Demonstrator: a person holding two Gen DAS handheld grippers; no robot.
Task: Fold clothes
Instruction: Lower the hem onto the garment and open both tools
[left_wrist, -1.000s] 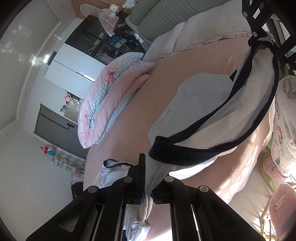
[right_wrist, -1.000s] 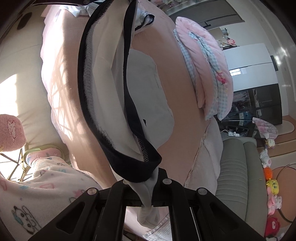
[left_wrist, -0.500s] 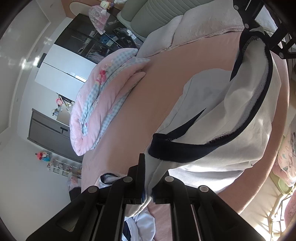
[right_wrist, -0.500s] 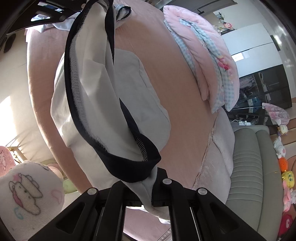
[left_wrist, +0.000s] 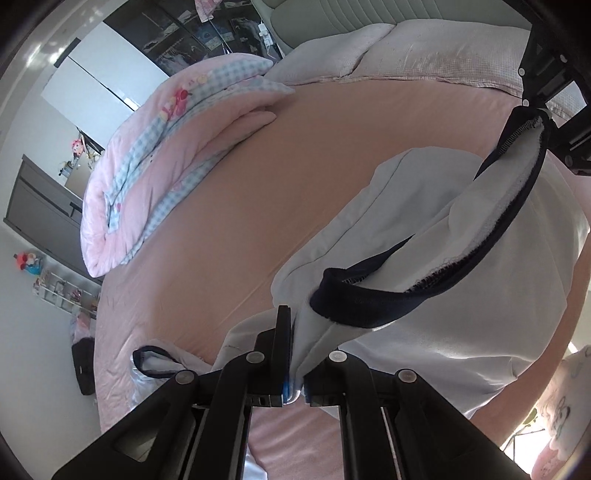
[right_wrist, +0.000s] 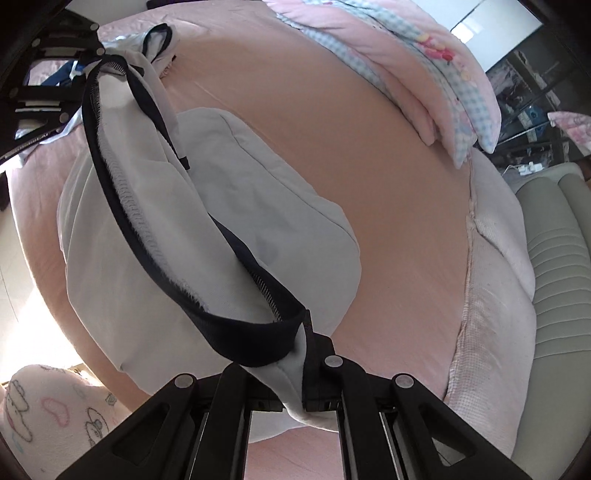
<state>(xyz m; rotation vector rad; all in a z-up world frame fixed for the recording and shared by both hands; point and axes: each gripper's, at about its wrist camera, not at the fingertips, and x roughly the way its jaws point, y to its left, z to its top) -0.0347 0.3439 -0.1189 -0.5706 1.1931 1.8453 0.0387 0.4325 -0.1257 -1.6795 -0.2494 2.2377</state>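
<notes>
A pale grey garment (left_wrist: 436, 325) with a dark navy band (left_wrist: 369, 306) hangs stretched between my two grippers above a pink bed (left_wrist: 295, 177). My left gripper (left_wrist: 295, 354) is shut on one end of the band. In the right wrist view the same garment (right_wrist: 258, 206) drapes onto the sheet, and my right gripper (right_wrist: 299, 369) is shut on the other end of its navy band (right_wrist: 255, 343). Each gripper shows in the other's view: the right gripper (left_wrist: 543, 107) at the top right, the left gripper (right_wrist: 92, 55) at the top left.
A folded pink and blue checked quilt (left_wrist: 166, 155) lies along the far side of the bed. Another white garment with navy trim (left_wrist: 155, 365) lies near the bed's end. A grey-green sofa (right_wrist: 554, 258) stands past the bed. A patterned fleece sleeve (right_wrist: 48, 413) shows at the lower left.
Both grippers have lowered toward the bed with the garment. More of its lower part now rests and spreads on the pink sheet.
</notes>
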